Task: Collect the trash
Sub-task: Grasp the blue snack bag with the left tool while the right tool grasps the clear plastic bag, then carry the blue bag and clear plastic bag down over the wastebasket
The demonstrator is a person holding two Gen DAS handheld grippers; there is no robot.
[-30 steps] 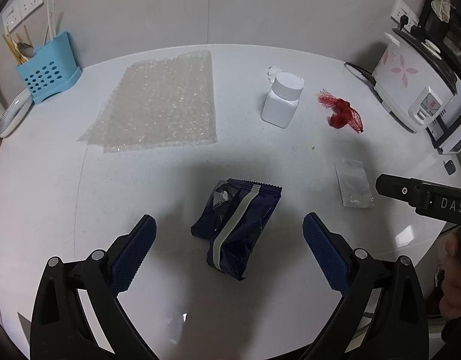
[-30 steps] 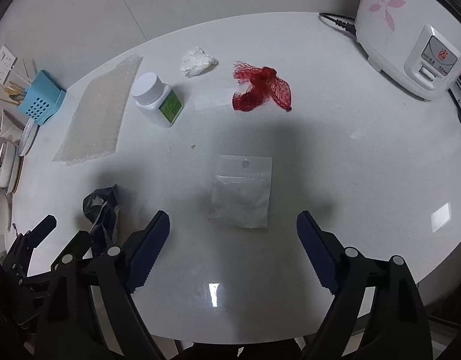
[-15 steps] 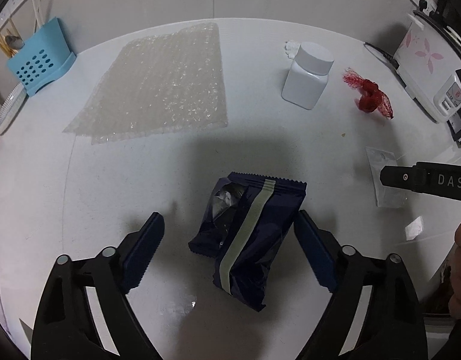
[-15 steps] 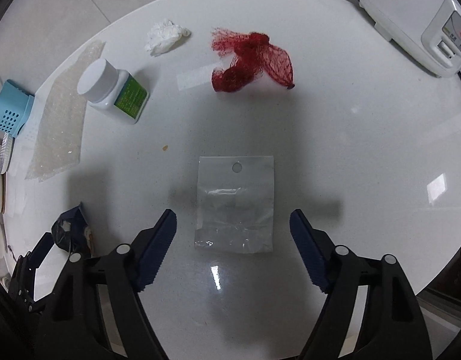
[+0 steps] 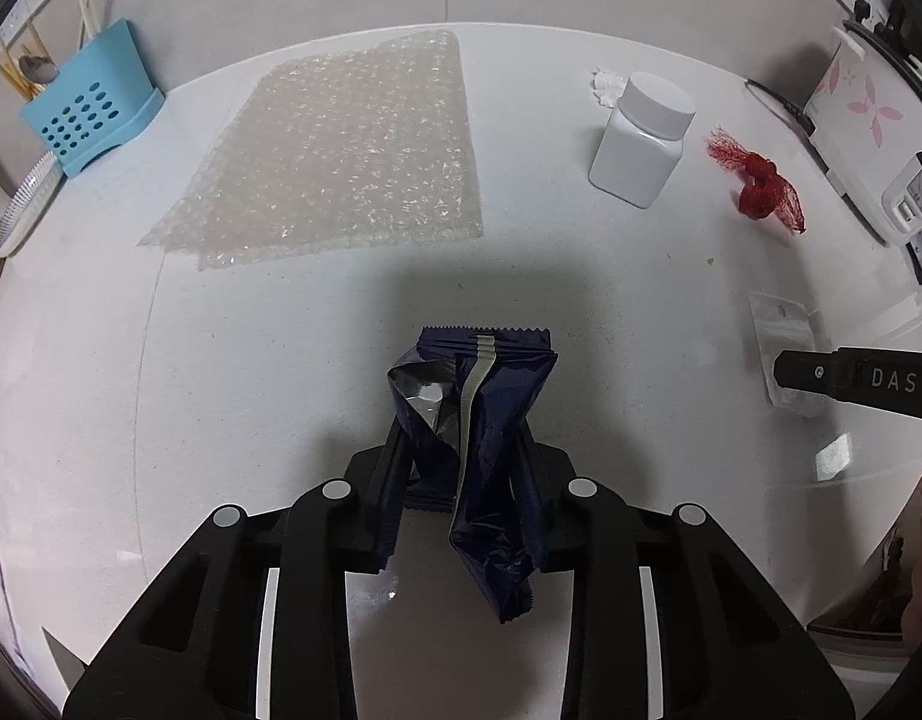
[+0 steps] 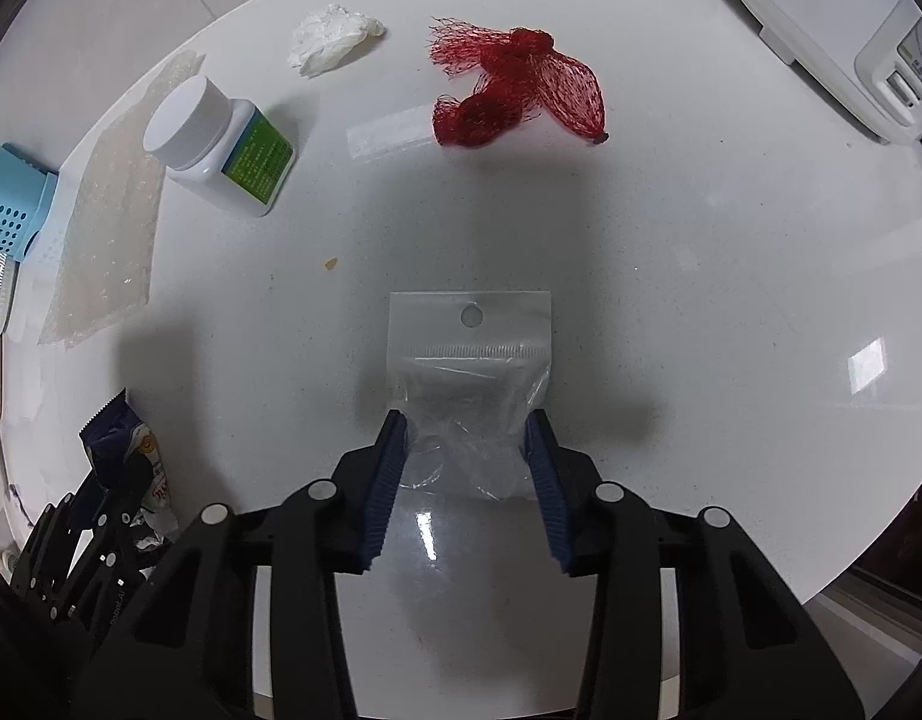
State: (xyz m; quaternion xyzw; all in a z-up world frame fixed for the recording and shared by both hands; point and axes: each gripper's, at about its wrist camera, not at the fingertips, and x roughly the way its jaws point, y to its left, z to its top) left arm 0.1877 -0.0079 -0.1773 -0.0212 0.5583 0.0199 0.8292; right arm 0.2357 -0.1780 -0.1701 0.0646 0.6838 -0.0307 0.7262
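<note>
A white round bench [image 5: 233, 396] is seen from two hand-held grippers. The left gripper [image 5: 461, 462] has its jaws closed narrowly on a dark blue snack wrapper [image 5: 484, 420], which is crumpled between them at the 6 o'clock side of the left view. The right gripper [image 6: 468, 456] has its jaws drawn in against both sides of a clear plastic bag [image 6: 469, 354], which lies flat on the bench; a firm hold cannot be confirmed.

The grasping step appears to be in hand. A lift of both pieces is probably called for next.

Bubble wrap [image 5: 341, 150] lies at 11 o'clock, a white bottle [image 5: 640, 138] and red netting [image 5: 757, 186] at 1 to 2 o'clock. The bench edge curves close behind the right gripper; open surface lies ahead.
</note>
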